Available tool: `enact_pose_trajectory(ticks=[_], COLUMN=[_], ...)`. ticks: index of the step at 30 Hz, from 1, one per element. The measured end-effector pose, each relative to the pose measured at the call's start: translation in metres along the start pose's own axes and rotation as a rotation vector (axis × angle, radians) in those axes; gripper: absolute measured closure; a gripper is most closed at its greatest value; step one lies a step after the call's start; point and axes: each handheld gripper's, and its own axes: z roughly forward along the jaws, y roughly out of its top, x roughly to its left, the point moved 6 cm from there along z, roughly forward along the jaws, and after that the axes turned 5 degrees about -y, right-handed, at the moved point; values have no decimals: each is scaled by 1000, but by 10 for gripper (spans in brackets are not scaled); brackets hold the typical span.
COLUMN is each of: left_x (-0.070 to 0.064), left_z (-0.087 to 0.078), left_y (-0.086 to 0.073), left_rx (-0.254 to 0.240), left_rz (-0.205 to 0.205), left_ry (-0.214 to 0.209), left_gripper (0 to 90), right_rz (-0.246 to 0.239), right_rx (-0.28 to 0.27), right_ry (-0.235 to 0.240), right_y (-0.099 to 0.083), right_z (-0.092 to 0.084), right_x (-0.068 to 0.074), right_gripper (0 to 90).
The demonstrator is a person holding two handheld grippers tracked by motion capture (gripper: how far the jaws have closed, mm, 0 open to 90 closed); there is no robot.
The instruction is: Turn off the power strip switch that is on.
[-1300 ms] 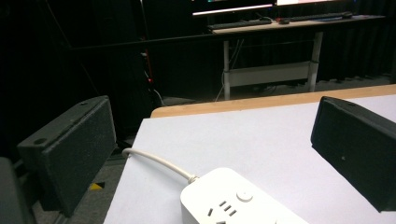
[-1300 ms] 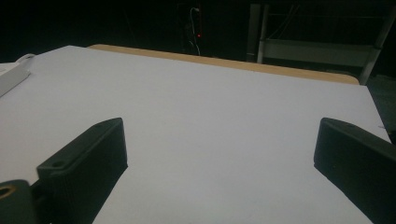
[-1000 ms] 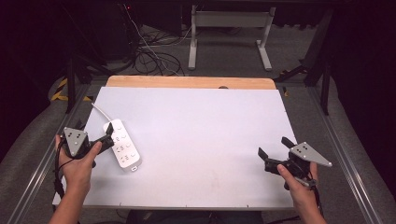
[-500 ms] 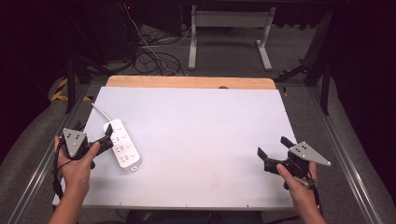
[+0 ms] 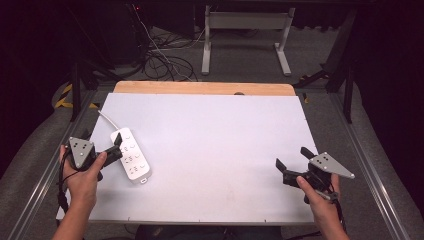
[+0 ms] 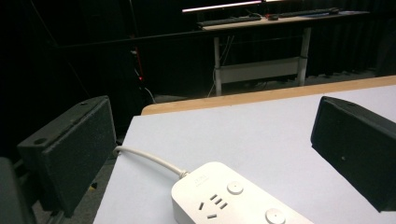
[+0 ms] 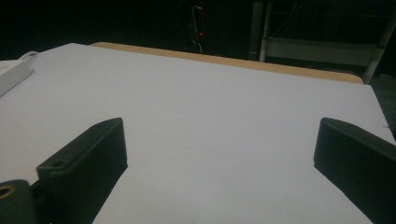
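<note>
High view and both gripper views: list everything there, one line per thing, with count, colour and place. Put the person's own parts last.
White plastic power strip: one, white, left part of the table, lying flat, its white cord running off toward the far left edge.
Table: one, pale grey-white top with a light wooden strip along the far edge.
Tangle of black cables: one bunch, black, on the floor beyond the table.
Desk frame: one, pale grey metal, on the floor behind the table.
Left gripper: one, black with grey plate, beside the power strip, jaws open.
Right gripper: one, black with grey plate, near right corner, jaws open over bare table.
Hands: two, the left hand and the right hand each hold a gripper.
</note>
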Motion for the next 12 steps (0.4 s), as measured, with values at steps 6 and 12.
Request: enact_pose_trajectory(ticks=[6, 12], left_x=[-2, -1], left_z=[1, 1], left_y=[0, -2], left_rx=[3, 9], left_rz=[5, 9], left_ry=[-9, -10], left_gripper=[5, 6], right_rz=[-4, -4], right_rx=[3, 6], right_ry=[-1, 2], right_y=[-1, -1], right_z=[-1, 1], right_x=[-1, -1], right_gripper=[32, 33])
